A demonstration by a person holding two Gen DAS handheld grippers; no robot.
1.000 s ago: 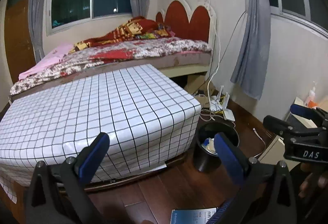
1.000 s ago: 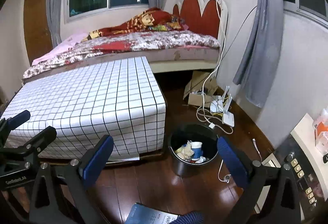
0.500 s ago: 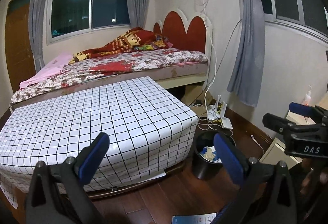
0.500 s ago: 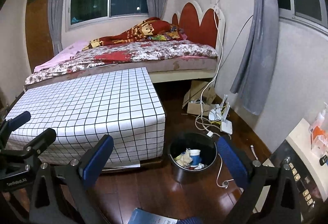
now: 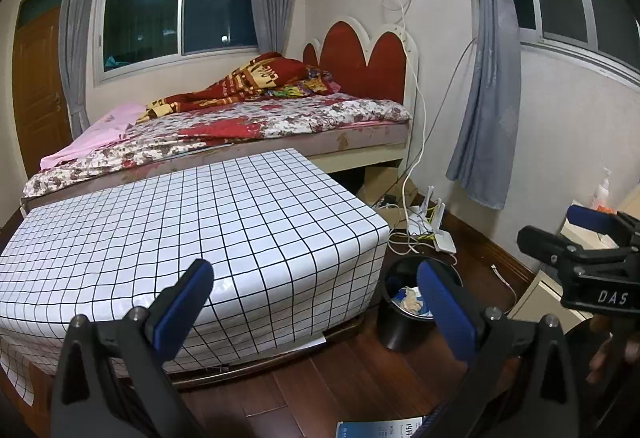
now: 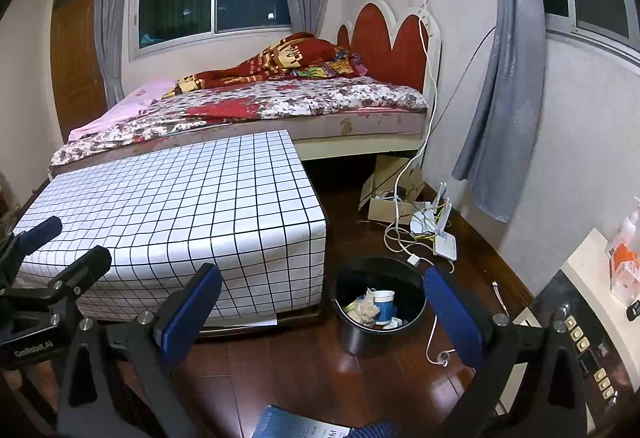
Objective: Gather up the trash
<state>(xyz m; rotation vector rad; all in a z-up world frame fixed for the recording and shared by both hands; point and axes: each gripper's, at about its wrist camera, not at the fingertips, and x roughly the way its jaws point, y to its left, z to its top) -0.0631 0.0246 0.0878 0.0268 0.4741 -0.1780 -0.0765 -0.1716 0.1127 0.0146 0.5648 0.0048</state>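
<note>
Both sets of jaws stand wide apart with nothing between their blue pads: the left gripper (image 5: 316, 302) hangs over the near right corner of the checked table, and the right gripper (image 6: 324, 308) frames the black bin on the floor.

That trash bin (image 6: 379, 308) sits on the dark wooden floor (image 6: 280, 366) just beside the right end of the low table (image 6: 172, 205), whose white cloth with a black grid hangs down its sides. Inside the bin lie crumpled paper (image 6: 366, 308) and a white and blue paper cup (image 6: 385, 305), tilted against the rubbish. From the left gripper's camera the same bin (image 5: 394, 322) is partly hidden behind the right blue pad (image 5: 444, 302).

A white router (image 6: 442, 238) with its tangle of cables lies on the floor beyond the bin, near the wall, and a cardboard box (image 6: 390, 197) sits by the foot of the bed (image 6: 280, 105). A thin white cable (image 6: 434, 342) trails on the floor to the right of the bin. At the near edge of the floor a blue and white printed leaflet (image 6: 304, 428) shows.
</note>
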